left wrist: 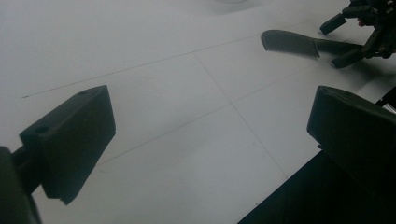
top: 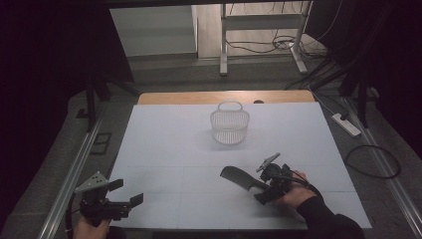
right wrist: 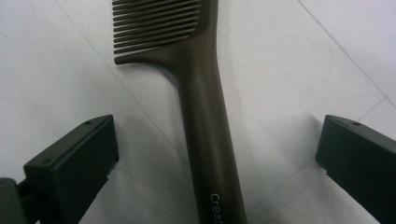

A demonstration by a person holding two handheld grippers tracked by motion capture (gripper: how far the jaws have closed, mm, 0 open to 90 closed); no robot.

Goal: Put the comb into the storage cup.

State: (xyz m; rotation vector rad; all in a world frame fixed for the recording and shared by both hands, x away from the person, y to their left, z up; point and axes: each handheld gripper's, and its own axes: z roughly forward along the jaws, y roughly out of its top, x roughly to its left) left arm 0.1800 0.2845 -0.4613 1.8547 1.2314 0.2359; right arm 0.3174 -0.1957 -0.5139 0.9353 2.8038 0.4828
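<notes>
- Where the high view's lower left corner meets the white bench (top: 164, 144), the left gripper (top: 130, 192) is held in a hand (top: 89, 230) with its jaws spread wide and nothing between them, a grey three-cornered plate on its top.
- Seen in the left gripper view, those two black jaws stand far apart at the frame's lower left and right, with bare white bench top and thin seam lines between them.
- Toward the upper middle of the high view, a white mesh basket (top: 229, 123) with a loop handle stands upright on the bench, well apart from both grippers.
- Right of centre in the lower half of the high view, a dark wide-tooth comb (top: 240, 178) lies flat on the bench, its toothed head pointing to the left of the frame and its handle running right.
- At the lower right of the high view, the right gripper (top: 263, 182) is held in a hand (top: 297, 191) in a dark sleeve, set at the comb's handle end.
- Looking along the right gripper view, the comb's handle (right wrist: 210, 140) runs up the middle of the frame between the two jaws, which are wide open and clear of it on both sides; pale lettering shows at the handle's lower end.
</notes>
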